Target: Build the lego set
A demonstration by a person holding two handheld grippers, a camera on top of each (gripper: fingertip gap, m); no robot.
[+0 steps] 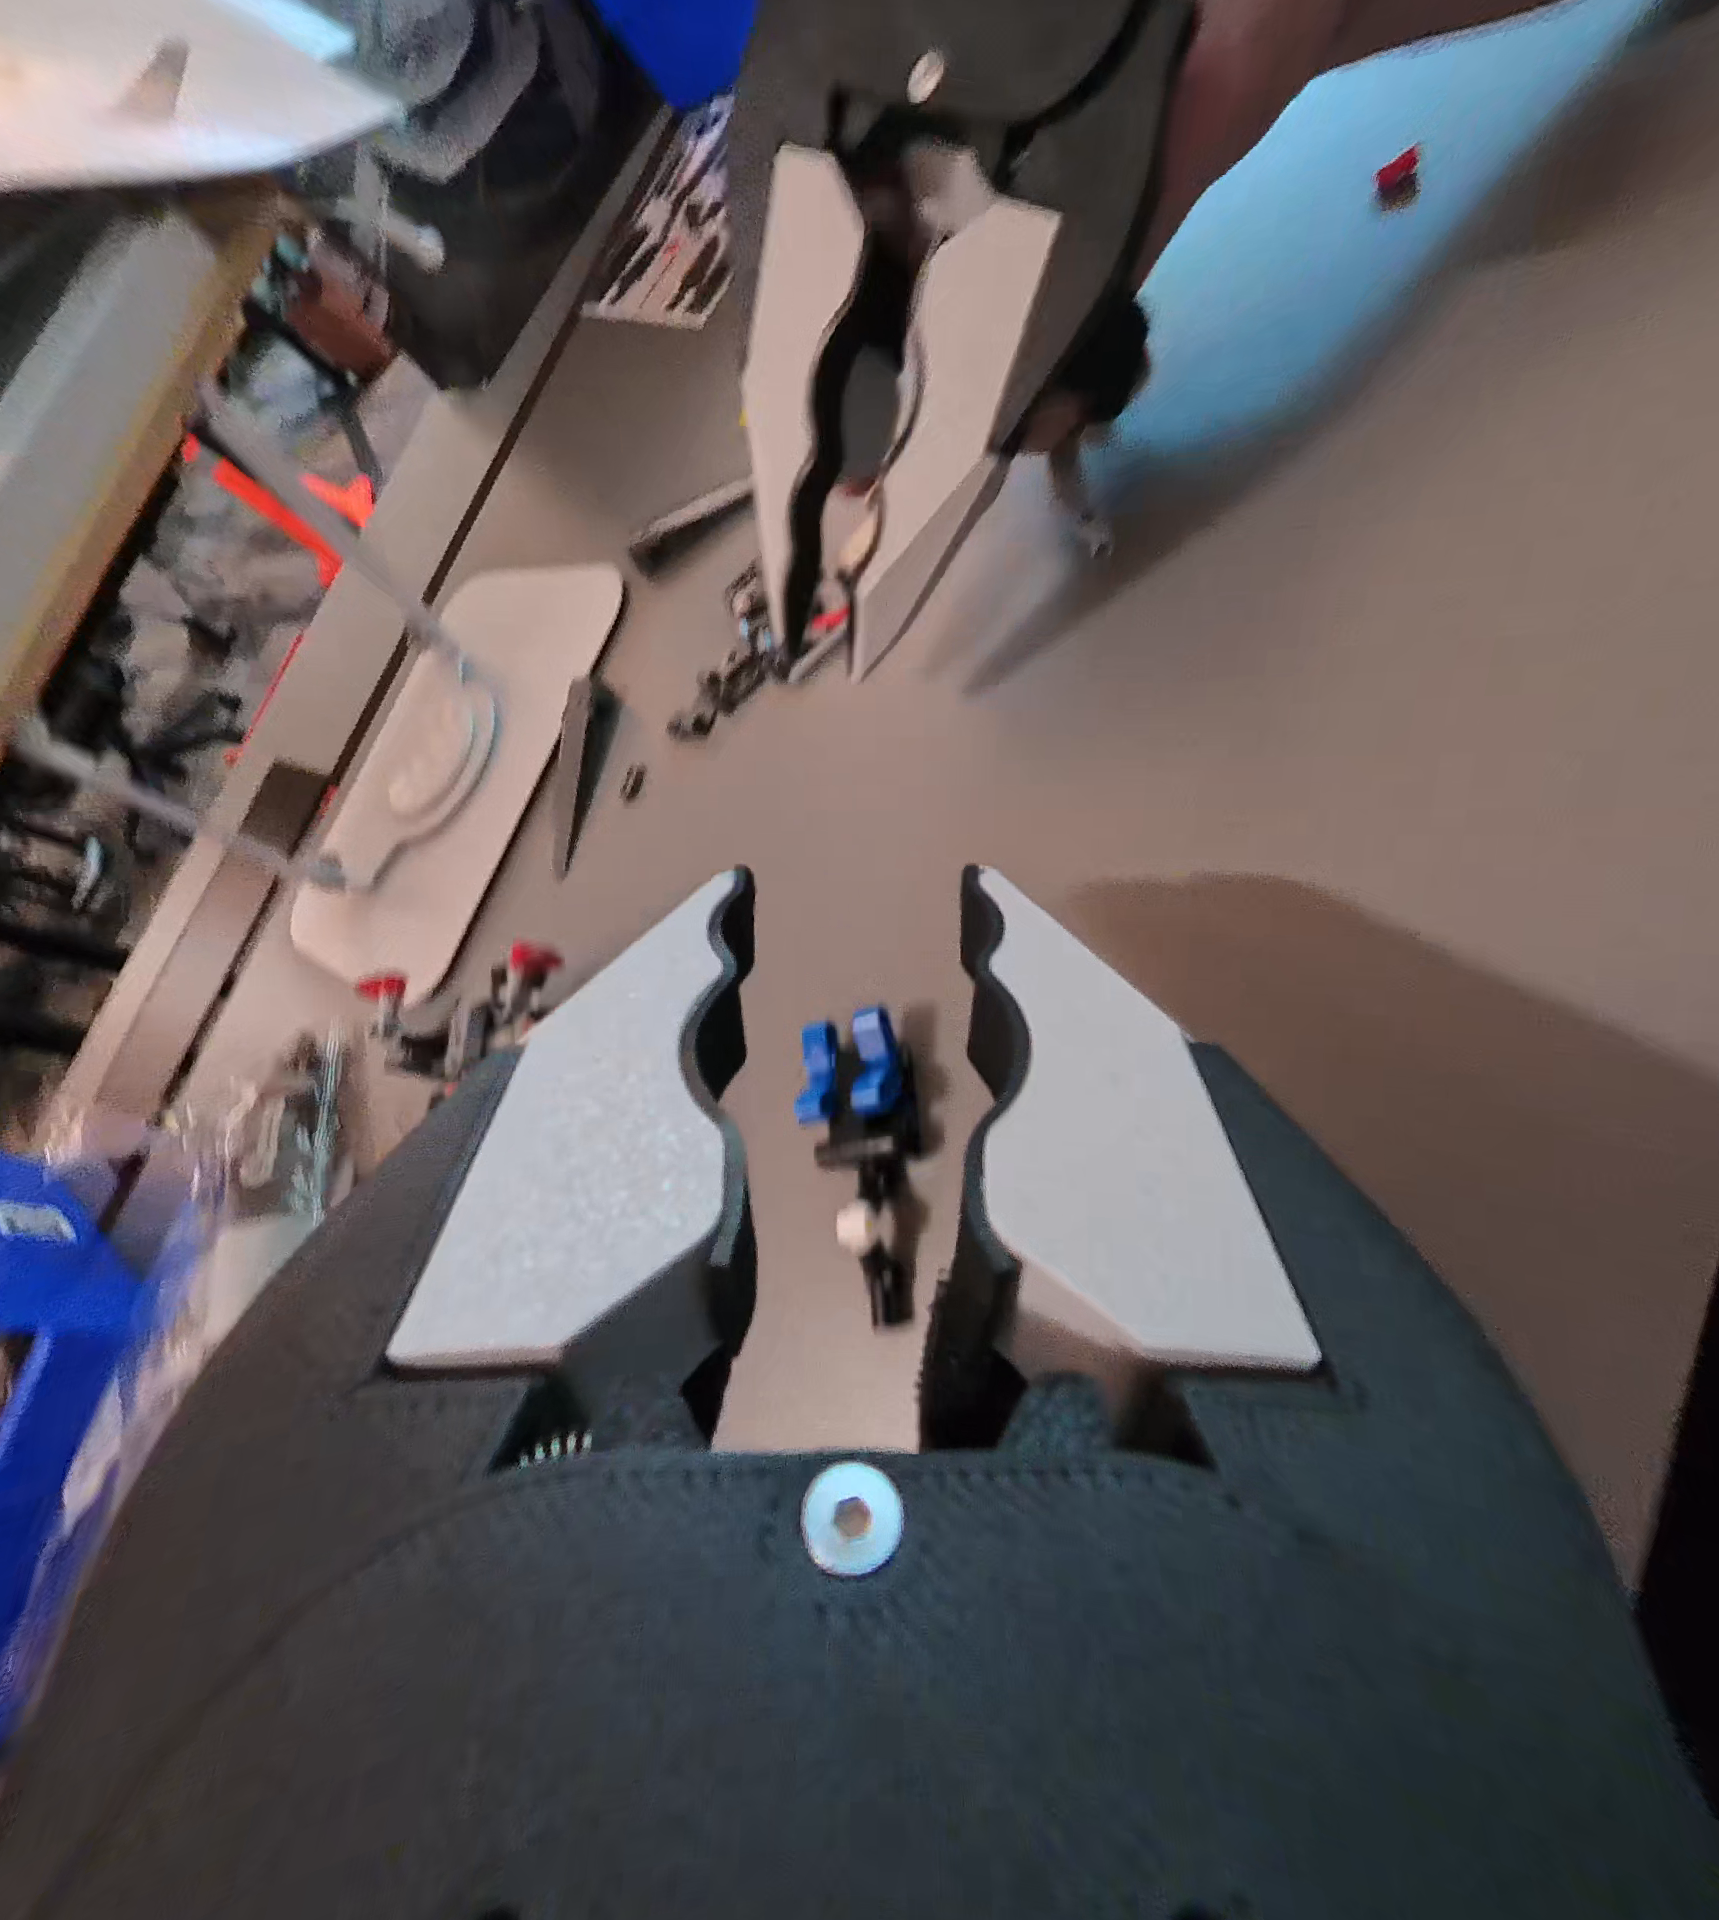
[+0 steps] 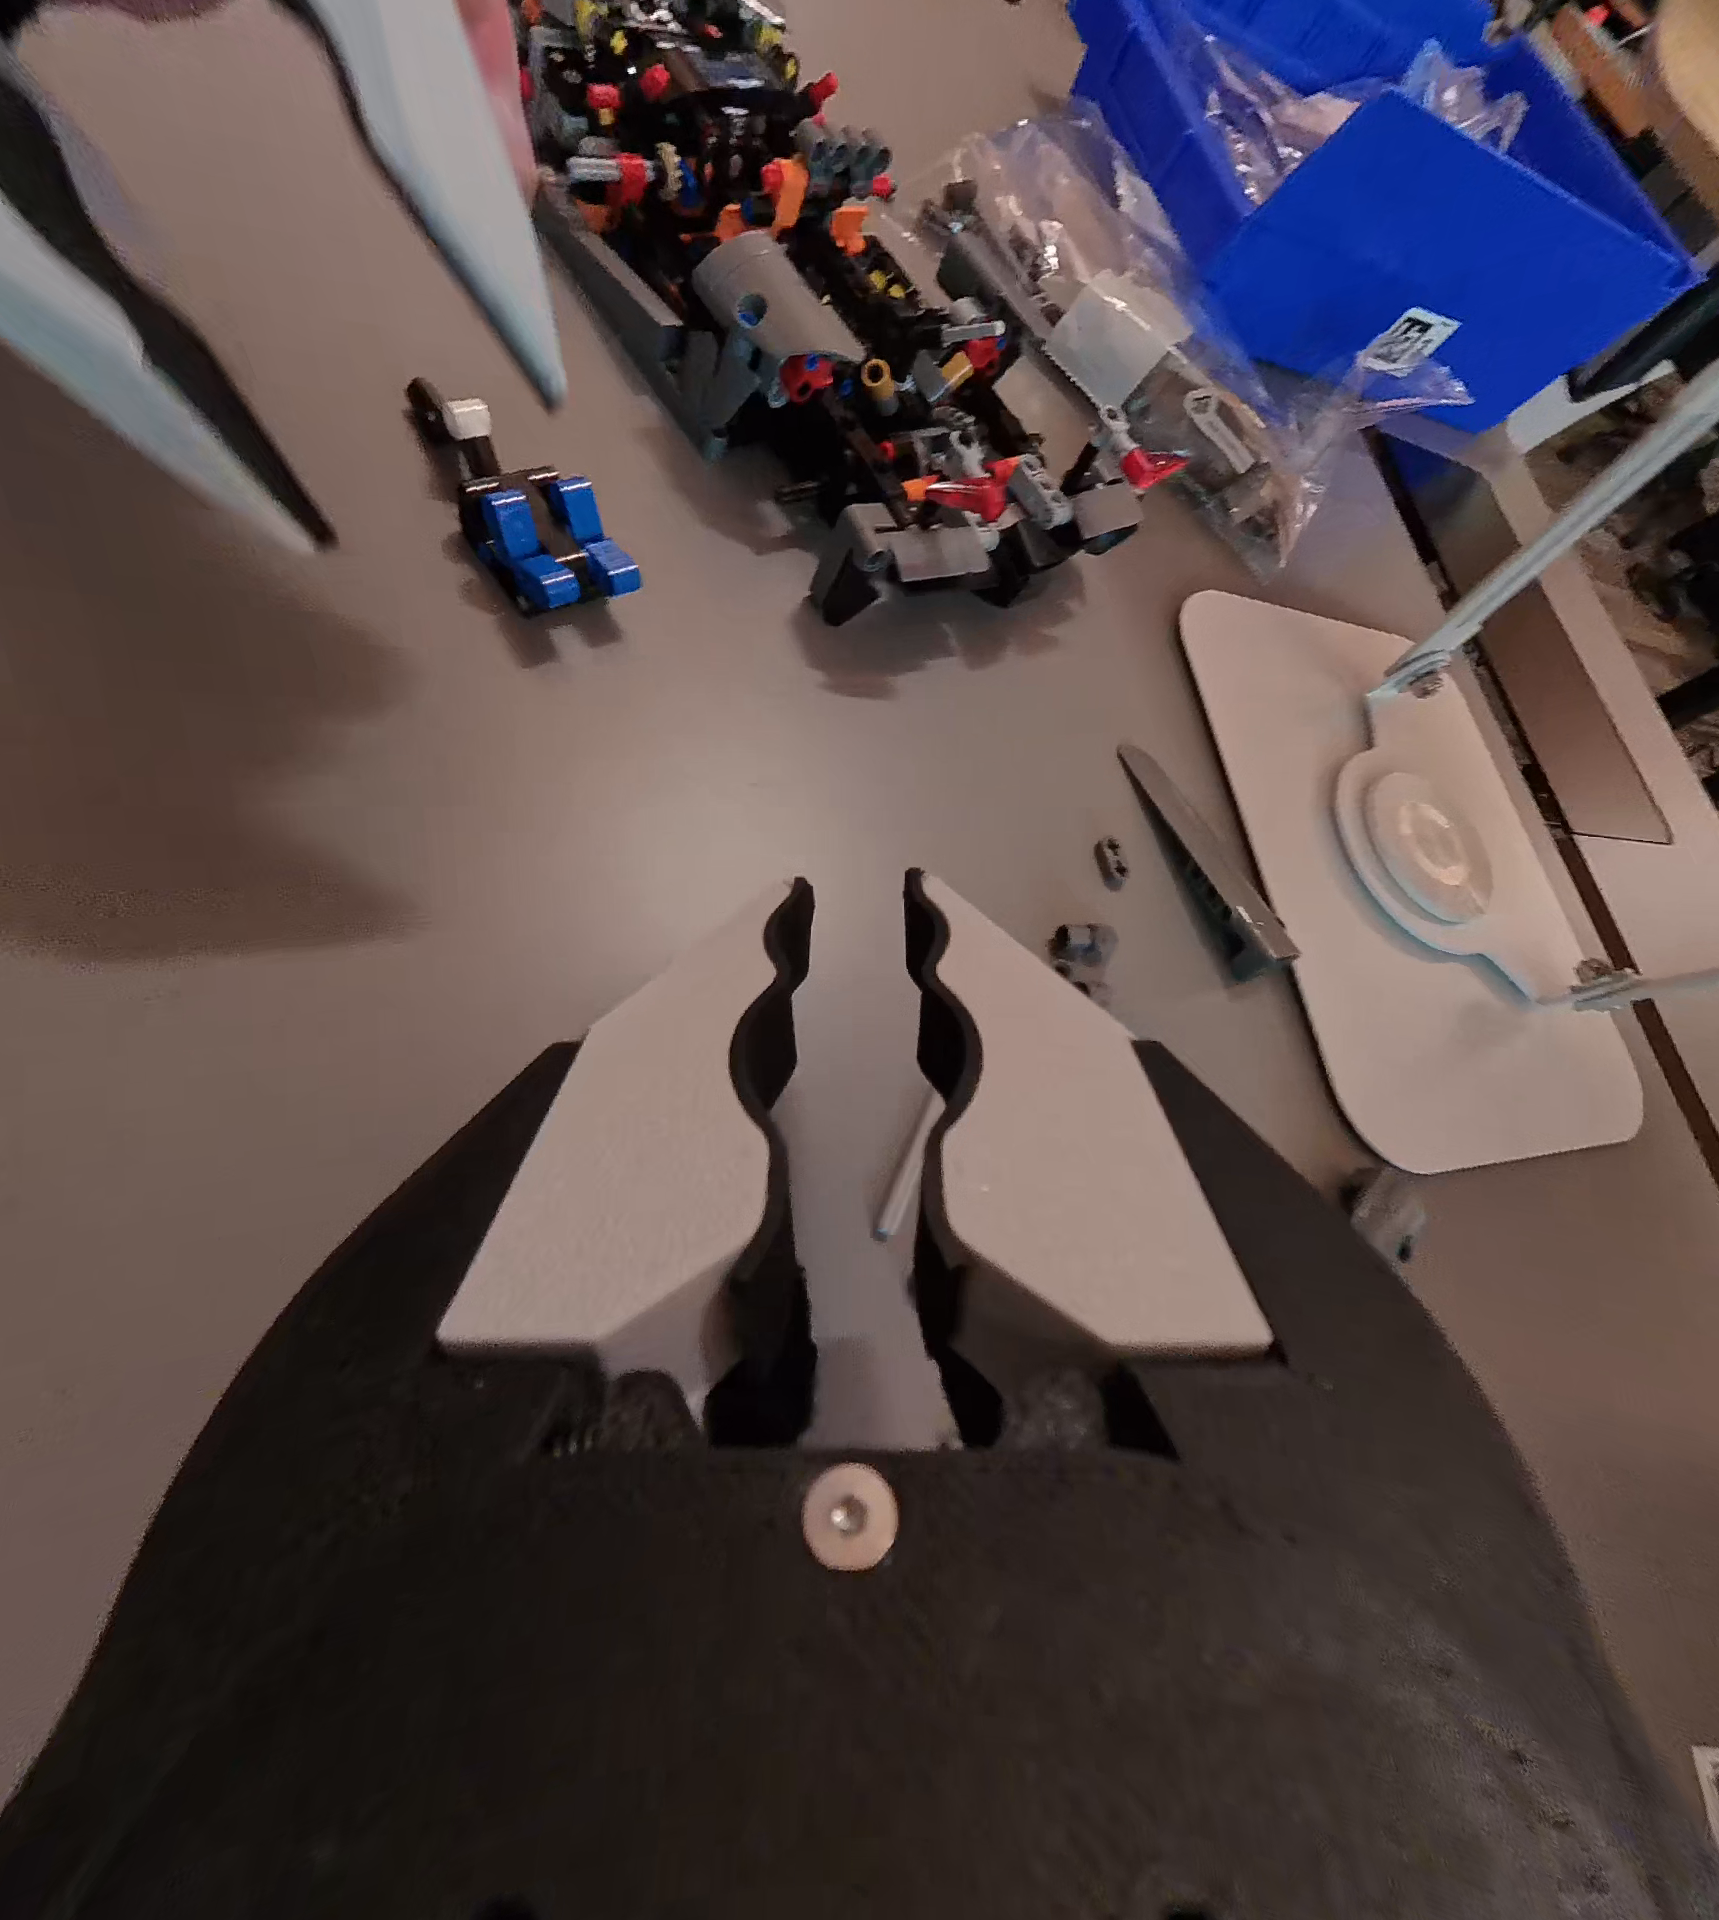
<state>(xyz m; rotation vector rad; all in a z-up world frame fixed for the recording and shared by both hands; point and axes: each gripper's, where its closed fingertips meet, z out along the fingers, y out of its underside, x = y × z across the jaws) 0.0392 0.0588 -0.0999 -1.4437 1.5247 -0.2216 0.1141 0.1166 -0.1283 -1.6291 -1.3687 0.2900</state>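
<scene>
My left gripper (image 1: 857, 883) hangs open above a small blue-and-black brick assembly (image 1: 860, 1091); light, rigid, best pinched across its black frame. My right gripper (image 2: 857, 894) stands parted, empty, a thin grey rod (image 2: 905, 1174) lying on the table (image 2: 626, 790) beneath

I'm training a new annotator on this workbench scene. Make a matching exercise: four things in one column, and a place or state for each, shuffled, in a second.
Things:
1. small blue and black brick assembly
2. thin grey axle rod
3. left tongs
4. blue bins

Places or states:
A. open, holding nothing
B. far side of the table, by clear plastic bags
C. on the table under the left tongs
D. on the table between the right tongs' fingers, ungripped

Pairs: 1-C, 2-D, 3-A, 4-B
</scene>
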